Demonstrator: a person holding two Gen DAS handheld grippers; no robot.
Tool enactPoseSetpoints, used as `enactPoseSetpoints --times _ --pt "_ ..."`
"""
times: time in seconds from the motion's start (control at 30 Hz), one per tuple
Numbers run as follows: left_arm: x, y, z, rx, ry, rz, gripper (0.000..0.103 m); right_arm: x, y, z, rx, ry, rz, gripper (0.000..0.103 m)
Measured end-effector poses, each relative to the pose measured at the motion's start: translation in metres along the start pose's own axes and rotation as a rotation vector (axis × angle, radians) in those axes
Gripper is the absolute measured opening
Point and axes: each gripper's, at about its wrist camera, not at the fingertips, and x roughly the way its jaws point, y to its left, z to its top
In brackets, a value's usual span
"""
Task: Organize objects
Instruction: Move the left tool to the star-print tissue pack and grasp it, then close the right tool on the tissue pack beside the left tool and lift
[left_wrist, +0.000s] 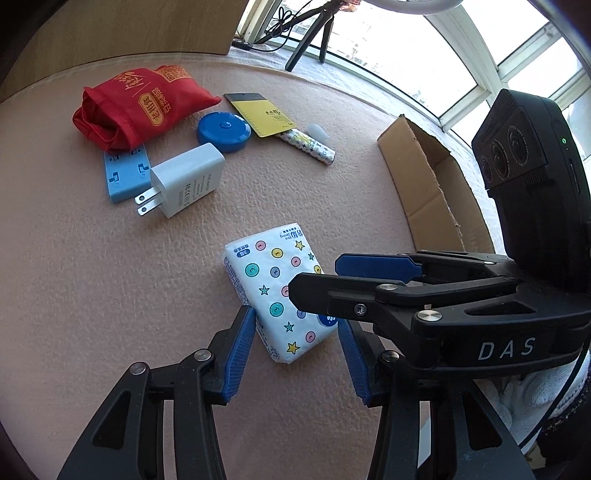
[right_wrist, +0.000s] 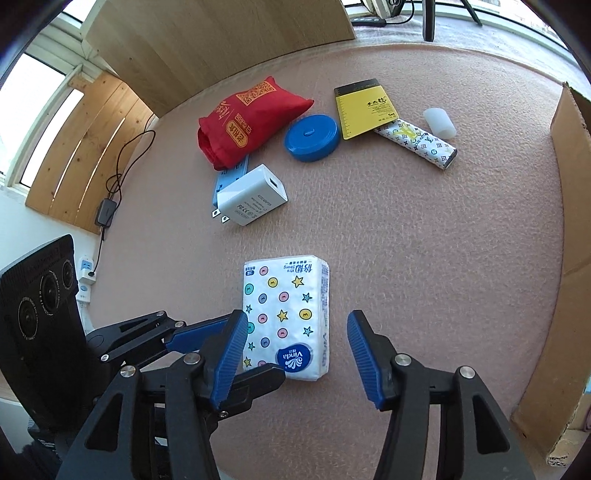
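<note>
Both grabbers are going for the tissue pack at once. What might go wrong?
1. The right gripper crosses over the tissue pack, right where the open left gripper reaches, so their fingers may bump.
2. The pack is soft. A hard squeeze could crumple it.
3. The cardboard box sits off to the right, so a loosely held pack might drop on the way.

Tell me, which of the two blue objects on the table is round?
The blue disc, lying between the red bag and the yellow card. The other, a flat blue rectangular block, lies partly under the bag and the white charger.
</note>
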Motion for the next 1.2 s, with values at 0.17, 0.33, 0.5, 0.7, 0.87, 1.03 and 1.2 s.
enactPoseSetpoints --times 0.17,0.33,0.5,0.7,0.87,1.03,1.2 --pt "0.001 0.0 0.001 -0.01 -0.01 -0.007 0.049 0.001 -0.004 0.002 -0.006 -0.003 -0.006 0.053" --pt "0.0 -0.002 0.0 -0.013 -0.015 -0.005 0.049 0.002 -0.006 0.002 -0.005 0.007 0.0 0.053" --pt "0.001 -0.003 -0.001 -0.014 -0.014 -0.003 0.045 0.003 -0.012 0.0 0.016 0.025 0.006 0.052" --pt "0.003 -0.008 -0.001 -0.002 -0.009 -0.002 0.041 0.005 -0.019 -0.004 0.049 0.031 0.031 0.045" --pt "0.005 -0.015 0.0 0.014 -0.009 -0.004 0.041 -0.003 -0.023 -0.008 0.062 0.01 0.031 0.044" --pt "0.001 -0.033 0.006 0.057 -0.02 -0.01 0.041 -0.025 -0.031 -0.011 0.093 -0.041 0.04 0.044" --pt "-0.003 -0.065 0.019 0.13 -0.04 -0.02 0.041 -0.058 -0.043 -0.013 0.121 -0.111 0.035 0.044"
